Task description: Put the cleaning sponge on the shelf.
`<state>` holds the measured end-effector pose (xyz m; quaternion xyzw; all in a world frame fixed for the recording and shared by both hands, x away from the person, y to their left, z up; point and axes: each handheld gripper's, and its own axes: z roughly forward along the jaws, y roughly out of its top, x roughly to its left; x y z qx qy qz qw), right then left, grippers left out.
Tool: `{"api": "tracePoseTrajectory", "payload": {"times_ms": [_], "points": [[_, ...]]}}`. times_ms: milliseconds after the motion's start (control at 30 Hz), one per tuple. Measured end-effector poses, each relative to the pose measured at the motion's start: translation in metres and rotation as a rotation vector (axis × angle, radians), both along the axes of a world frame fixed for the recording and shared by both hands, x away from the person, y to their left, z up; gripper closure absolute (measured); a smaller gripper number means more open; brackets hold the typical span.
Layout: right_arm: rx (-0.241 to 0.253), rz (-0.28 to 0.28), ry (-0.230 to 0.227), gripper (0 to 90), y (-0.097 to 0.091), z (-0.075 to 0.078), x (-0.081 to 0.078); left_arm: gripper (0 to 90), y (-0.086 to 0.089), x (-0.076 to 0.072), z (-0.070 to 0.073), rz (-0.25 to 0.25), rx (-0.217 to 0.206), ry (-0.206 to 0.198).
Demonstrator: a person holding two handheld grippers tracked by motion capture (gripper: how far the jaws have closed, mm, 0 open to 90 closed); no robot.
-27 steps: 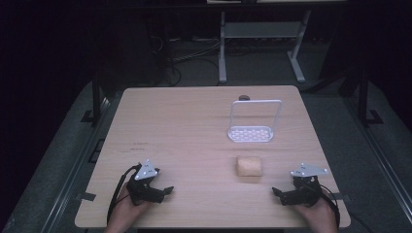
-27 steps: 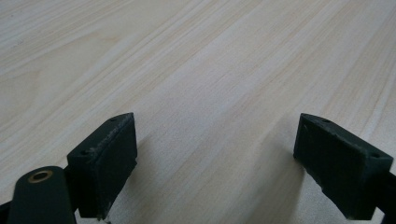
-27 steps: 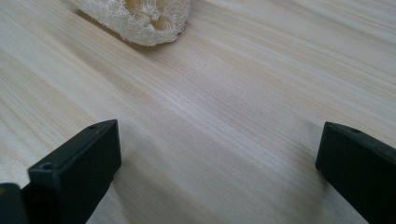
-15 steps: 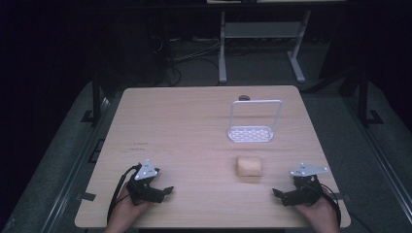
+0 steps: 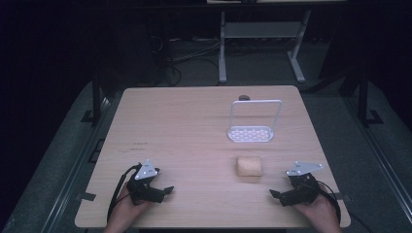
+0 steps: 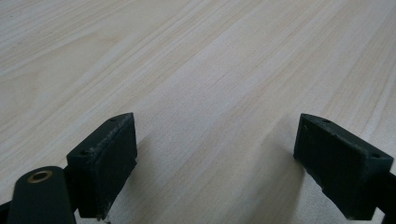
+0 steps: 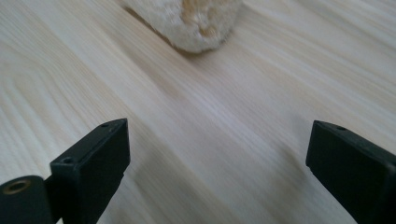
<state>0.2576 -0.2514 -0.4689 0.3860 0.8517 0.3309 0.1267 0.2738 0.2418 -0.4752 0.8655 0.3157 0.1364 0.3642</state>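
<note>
Little has changed vs 0.9 s ago: the right claw (image 5: 275, 195) has crept a touch toward the small tan, fuzzy, loaf-shaped soft block (image 5: 249, 166); the left claw (image 5: 166, 190) sits where it was. Block and the white wire-frame stand w/ perforated base (image 5: 250, 133) haven't moved. So prob. just the start of a reach, nothing grasped yet.

Right claw: jaws spread wide, empty, low over the pale wood desk (image 5: 184, 126); in the right gripper view the block (image 7: 196, 21) lies ahead and a bit left of centre, near but apart. Left claw (image 6: 210, 163): also spread wide, empty, bare wood in front.

Block sits on the desk's right half, betw. the stand (behind it, apart) and the near edge, closer to the right claw.

Room: both hands are close to the near edge, the right one also near the right corner. Open wood betw. right claw and block, no obstacle. Stand's upright frame is the only thing to mind behind the block. Left half of desk is free.
</note>
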Motion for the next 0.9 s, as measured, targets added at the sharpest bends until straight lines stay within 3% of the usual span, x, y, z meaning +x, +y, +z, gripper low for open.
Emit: {"api": "tracePoseTrajectory", "payload": {"times_ms": [333,900], "points": [[0.023,0.064,0.006,6.4,0.010,0.010,0.008,12.7,0.000,0.000,0.000,0.001,-0.001,-0.001],[0.042,0.161,-0.063,6.3,0.019,0.035,0.026,12.7,0.000,0.000,0.000,0.001,-0.001,-0.001]]}}
